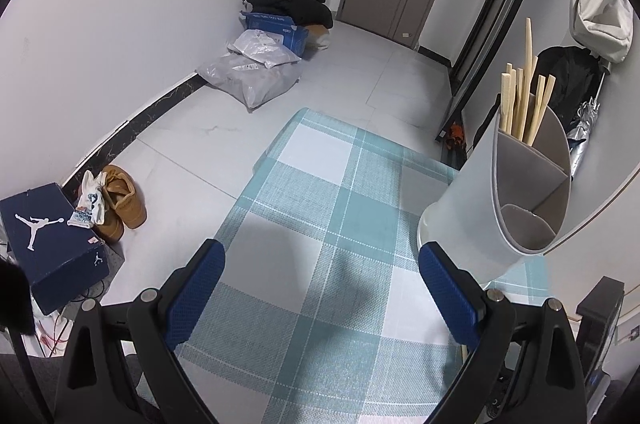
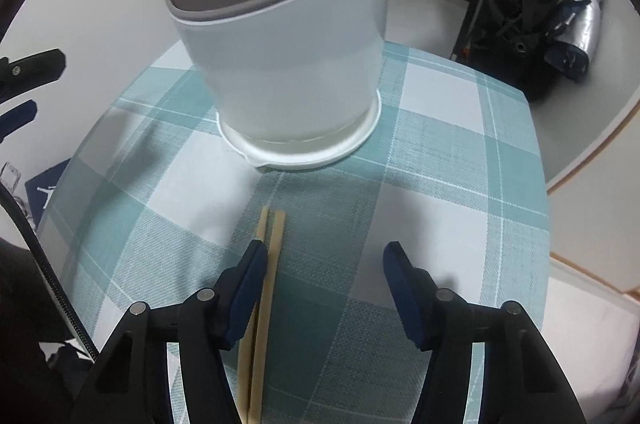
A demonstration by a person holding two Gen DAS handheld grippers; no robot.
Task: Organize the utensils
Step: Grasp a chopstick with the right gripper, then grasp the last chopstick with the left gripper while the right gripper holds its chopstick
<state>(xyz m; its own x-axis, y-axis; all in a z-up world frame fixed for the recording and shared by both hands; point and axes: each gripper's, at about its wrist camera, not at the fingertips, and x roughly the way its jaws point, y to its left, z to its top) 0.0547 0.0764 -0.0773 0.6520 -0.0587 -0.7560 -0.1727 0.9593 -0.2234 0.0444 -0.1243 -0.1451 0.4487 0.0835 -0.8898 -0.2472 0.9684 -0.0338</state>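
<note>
Your right tool (image 2: 325,256) is low over the counter (image 2: 460,160), and its jaws are partly spread with nothing pinched yet. Two chopsticks (image 2: 267,264) lie side by side on the checked cloth, running from the bottom edge of the picture up toward the holder. They sit right against the inside of the left finger (image 2: 250,288), far off to one side of the gap. That is likely because you have the tool down around them ready to grab, but they are not in the middle, so a squeeze may push them sideways before it pinches them. The white holder (image 2: 288,56) stands upright just past the ends of the sticks, so the trip to it is short. It has walls inside that split it into parts. In the left view, the far part already has many sticks (image 1: 524,104) standing up, so that looks like the right home for these two. Your left tool (image 1: 320,288) hangs just beside the holder with its jaws spread wide and holds nothing, maybe to keep the holder from tipping.
</note>
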